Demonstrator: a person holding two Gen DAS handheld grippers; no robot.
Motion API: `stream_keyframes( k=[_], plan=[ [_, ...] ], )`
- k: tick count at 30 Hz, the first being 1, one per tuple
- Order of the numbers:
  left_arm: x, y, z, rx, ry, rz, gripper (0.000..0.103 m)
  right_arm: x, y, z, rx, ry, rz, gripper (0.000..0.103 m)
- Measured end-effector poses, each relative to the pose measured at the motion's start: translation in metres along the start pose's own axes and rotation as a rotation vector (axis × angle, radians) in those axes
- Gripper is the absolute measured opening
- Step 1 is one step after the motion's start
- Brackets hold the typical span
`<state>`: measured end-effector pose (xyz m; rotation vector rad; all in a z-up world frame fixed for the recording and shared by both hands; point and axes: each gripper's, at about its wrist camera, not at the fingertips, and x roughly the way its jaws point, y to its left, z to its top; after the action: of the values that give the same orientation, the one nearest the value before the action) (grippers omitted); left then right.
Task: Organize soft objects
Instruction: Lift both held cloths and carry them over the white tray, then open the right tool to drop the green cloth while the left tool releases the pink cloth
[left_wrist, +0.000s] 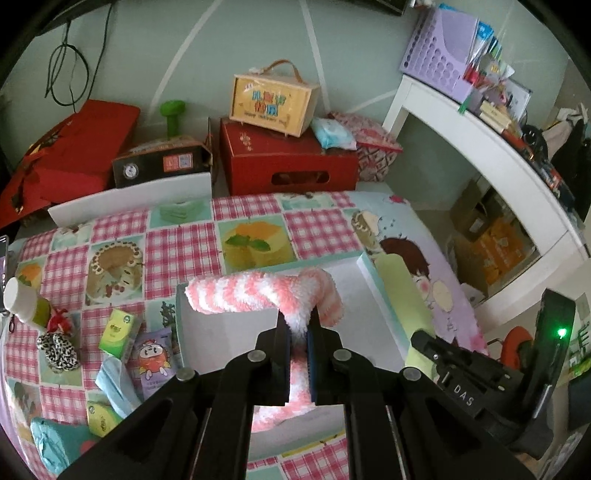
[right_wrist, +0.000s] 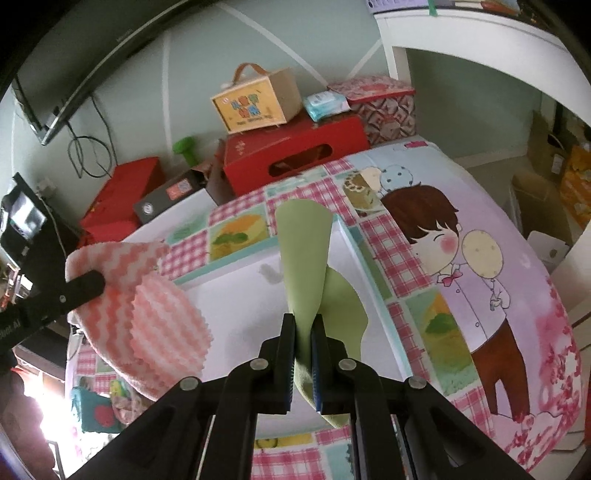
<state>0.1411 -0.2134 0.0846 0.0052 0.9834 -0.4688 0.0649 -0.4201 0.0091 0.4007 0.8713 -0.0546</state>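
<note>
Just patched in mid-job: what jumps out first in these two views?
The left gripper pinches a fluffy pink-and-white striped cloth over the white tray. Beside it, the right gripper clamps a light green cloth above the same tray. Beyond the patchwork bedspread sits a red box.

A fluffy cloth (left_wrist: 255, 291) striped in pink and white zigzags sits between black fingers (left_wrist: 280, 354) with blue pads, above a white tray (left_wrist: 207, 332). A plain light-green cloth (right_wrist: 304, 258) shows beside it. The bench cover (left_wrist: 177, 240) is checked pink and white, with mint cake squares and a lilac cartoon boy panel. Behind stand red boxes (left_wrist: 288, 162) and a yellow-fronted case (left_wrist: 273, 99).
</note>
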Motion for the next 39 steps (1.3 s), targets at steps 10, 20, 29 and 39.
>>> stream_keyframes(
  k=[10,20,29,39],
  plan=[
    [0.054,0.013,-0.012,-0.011,0.081,0.044,0.007,0.050,0.002,0.003,-0.035,0.082,-0.045,0.008],
    [0.099,0.037,-0.036,-0.056,0.197,0.097,0.007,0.089,0.003,0.007,-0.065,0.163,-0.088,0.008],
    [0.112,0.047,-0.051,-0.081,0.252,0.125,0.007,0.103,0.005,0.000,-0.084,0.213,-0.109,0.012],
    [0.102,0.041,-0.057,-0.078,0.251,0.133,0.038,0.097,0.013,-0.003,-0.114,0.215,-0.132,0.029]
  ],
)
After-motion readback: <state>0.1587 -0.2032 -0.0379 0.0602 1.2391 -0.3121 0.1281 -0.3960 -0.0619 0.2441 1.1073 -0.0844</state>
